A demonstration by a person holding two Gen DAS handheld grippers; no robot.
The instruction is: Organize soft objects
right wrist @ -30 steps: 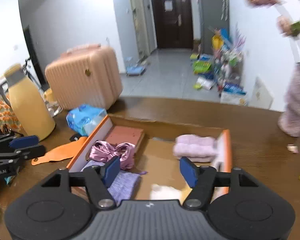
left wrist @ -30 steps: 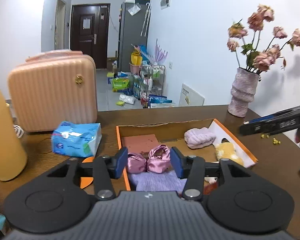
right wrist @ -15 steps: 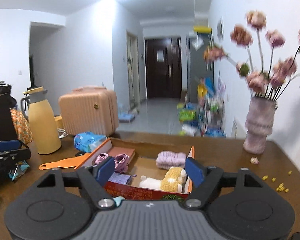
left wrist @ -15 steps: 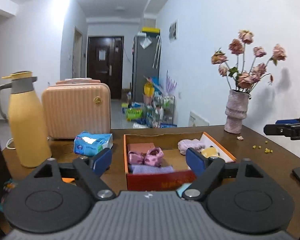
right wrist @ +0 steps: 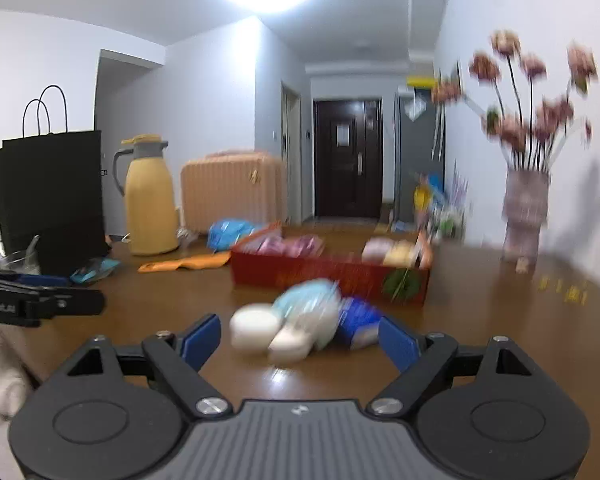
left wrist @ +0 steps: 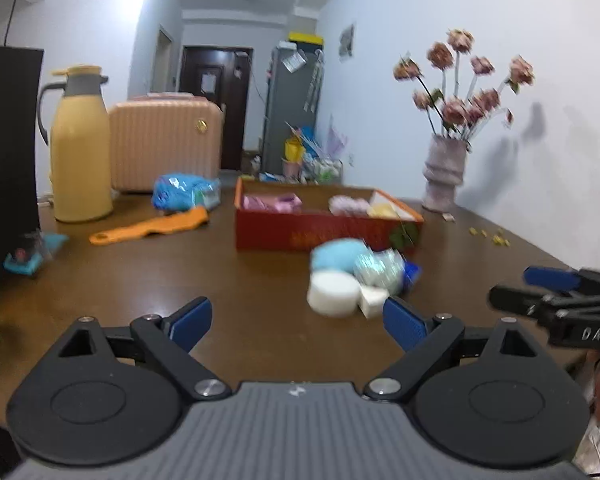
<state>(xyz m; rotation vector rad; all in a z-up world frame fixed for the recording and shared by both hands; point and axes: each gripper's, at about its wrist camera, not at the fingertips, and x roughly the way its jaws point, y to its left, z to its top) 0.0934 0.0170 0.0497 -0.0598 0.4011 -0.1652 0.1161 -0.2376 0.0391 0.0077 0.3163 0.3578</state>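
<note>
A red and orange box (left wrist: 324,232) (right wrist: 328,272) stands mid-table and holds soft items: pink satin pieces (left wrist: 268,202), a lilac cloth (left wrist: 346,204) and a yellow plush (left wrist: 382,210). In front of it lies a small pile: a light blue soft item (left wrist: 338,256) (right wrist: 308,300), a white round pad (left wrist: 332,298) (right wrist: 254,328) and a blue packet (right wrist: 358,322). My left gripper (left wrist: 296,322) is open and empty, pulled back from the pile. My right gripper (right wrist: 298,338) is open and empty just short of the pile; it also shows in the left wrist view (left wrist: 556,298).
A yellow thermos (left wrist: 80,148), a peach suitcase (left wrist: 164,144), a blue tissue pack (left wrist: 184,194) and an orange strip (left wrist: 148,230) are at the left. A black paper bag (right wrist: 52,200) stands far left. A vase of dried roses (left wrist: 444,176) is at the right.
Both grippers have pulled back from over the box towards the near table edge and lowered. The left gripper's jaws have opened wide, leaving the pink satin piece in the box.
</note>
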